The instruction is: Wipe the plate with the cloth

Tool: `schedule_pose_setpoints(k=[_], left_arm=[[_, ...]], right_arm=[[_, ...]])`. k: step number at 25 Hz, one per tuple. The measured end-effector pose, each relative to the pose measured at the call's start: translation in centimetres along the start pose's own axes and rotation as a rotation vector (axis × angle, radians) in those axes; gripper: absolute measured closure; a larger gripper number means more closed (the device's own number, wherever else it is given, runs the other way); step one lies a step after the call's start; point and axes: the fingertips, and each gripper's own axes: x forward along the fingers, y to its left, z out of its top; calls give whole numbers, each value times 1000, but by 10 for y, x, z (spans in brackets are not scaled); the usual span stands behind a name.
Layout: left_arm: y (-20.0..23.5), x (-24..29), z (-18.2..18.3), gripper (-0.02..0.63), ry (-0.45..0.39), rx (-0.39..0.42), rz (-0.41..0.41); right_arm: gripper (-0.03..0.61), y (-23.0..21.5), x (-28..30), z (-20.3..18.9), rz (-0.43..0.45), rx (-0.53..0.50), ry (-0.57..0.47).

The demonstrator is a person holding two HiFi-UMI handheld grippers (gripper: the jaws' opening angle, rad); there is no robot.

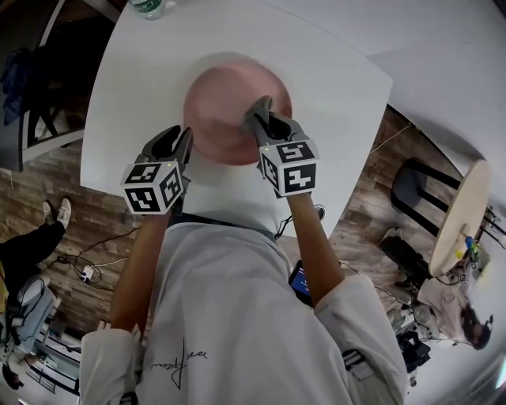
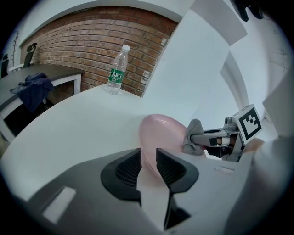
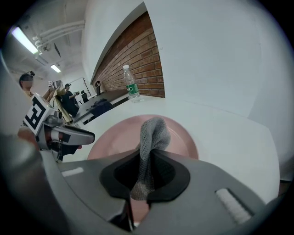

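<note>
A pink plate [image 1: 229, 111] lies on the white table [image 1: 340, 71], blurred in the head view. My right gripper [image 1: 265, 119] is over the plate's near right part, shut on a grey cloth [image 1: 259, 109]. In the right gripper view the cloth [image 3: 153, 133] stands up from between the pads over the plate [image 3: 181, 135]. My left gripper [image 1: 183, 141] is at the plate's left rim. In the left gripper view it [image 2: 148, 165] is open, with the plate's edge [image 2: 158, 131] showing in the gap; the pads do not visibly press it.
A clear water bottle [image 1: 146, 6] with a green label stands at the table's far left edge. A round wooden stool [image 1: 462, 210] is off to the right on the floor. A dark cloth [image 2: 33, 87] lies on a side table. People stand in the background [image 3: 69, 98].
</note>
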Motion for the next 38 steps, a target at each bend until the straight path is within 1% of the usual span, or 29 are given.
schedule_pose_setpoints(k=[3, 8, 12, 15, 18, 21, 31, 38], left_arm=[[-2, 2, 0, 492, 9, -9, -6], [3, 8, -3, 492, 29, 36, 7], [2, 13, -4, 495, 39, 20, -2], [5, 12, -4, 533, 44, -6, -5], [5, 13, -5, 529, 57, -21, -13], [4, 15, -6, 529, 61, -13, -17], [5, 16, -5, 529, 63, -24, -30], [10, 18, -3, 537, 70, -36, -45]], right_arm=[[539, -8, 1, 2, -29, 9, 9], [540, -15, 11, 0, -61, 22, 40], [540, -23, 14, 3, -82, 46, 42], [540, -23, 18, 4, -94, 45, 52], [540, -24, 20, 4, -99, 28, 75], [540, -26, 23, 3, -102, 8, 103], [540, -27, 37, 6, -109, -55, 192], [540, -22, 53, 14, -99, -95, 224]])
